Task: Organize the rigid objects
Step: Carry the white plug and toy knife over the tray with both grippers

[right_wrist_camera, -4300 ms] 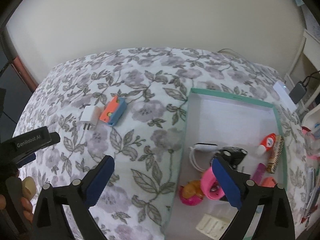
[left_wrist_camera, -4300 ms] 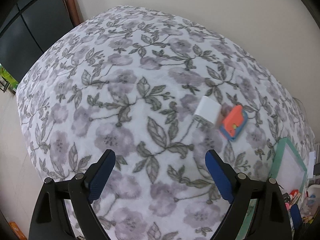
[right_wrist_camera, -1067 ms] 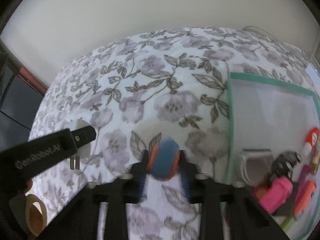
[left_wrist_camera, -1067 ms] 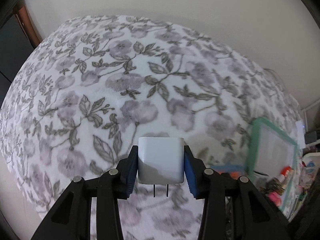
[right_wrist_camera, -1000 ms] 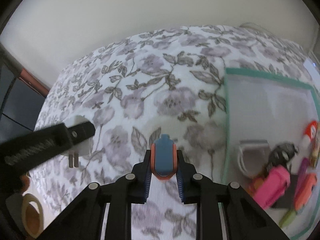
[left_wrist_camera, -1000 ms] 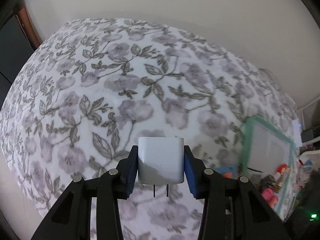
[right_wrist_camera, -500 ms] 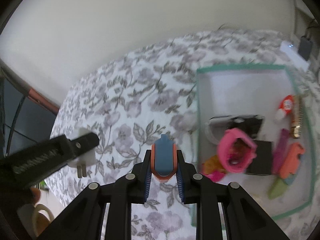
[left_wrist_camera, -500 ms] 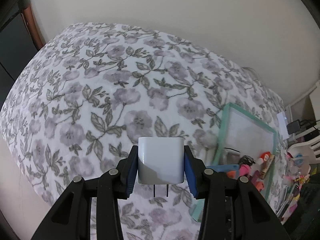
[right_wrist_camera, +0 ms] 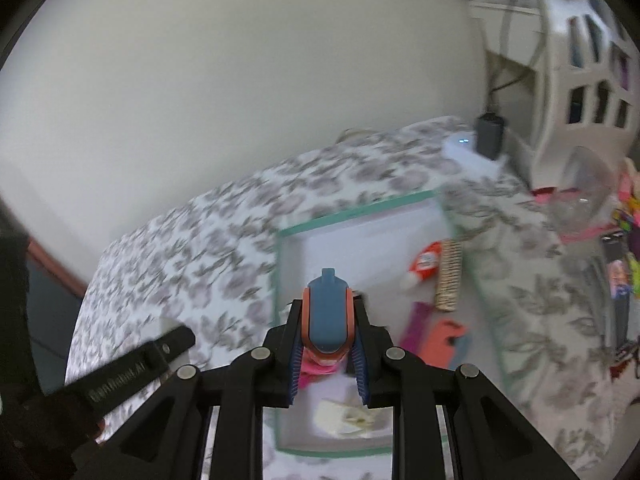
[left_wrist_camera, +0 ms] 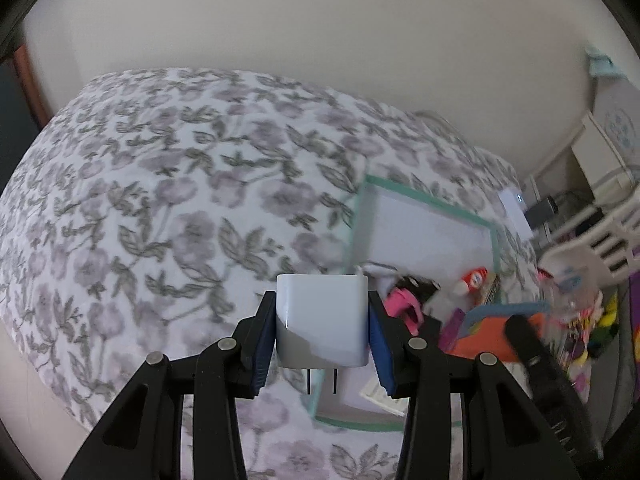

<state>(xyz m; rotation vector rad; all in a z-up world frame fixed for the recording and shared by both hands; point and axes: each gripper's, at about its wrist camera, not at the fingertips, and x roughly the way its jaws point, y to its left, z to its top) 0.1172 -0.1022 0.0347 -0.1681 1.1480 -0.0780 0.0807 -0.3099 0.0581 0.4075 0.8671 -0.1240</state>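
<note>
Taking the green-rimmed tray [right_wrist_camera: 352,211] on the bed [left_wrist_camera: 160,208] as the mark: the right tongs [right_wrist_camera: 327,350], clenched on the orange-and-blue case [right_wrist_camera: 327,314] held edge-up, hang above the tray's near-left part, so they are likely nearer the drop. The left tongs [left_wrist_camera: 322,340] grasp the white charger [left_wrist_camera: 322,320], prongs pointing back, just over the tray's left rim; the tray lies ahead and to their right.

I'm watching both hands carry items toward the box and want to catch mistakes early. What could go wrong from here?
The left gripper and right gripper are close together, so they could collide over the green-rimmed box. The white charger may land on the clutter inside. The orange-and-blue item sticks out past the pads and could tip on release.
</note>
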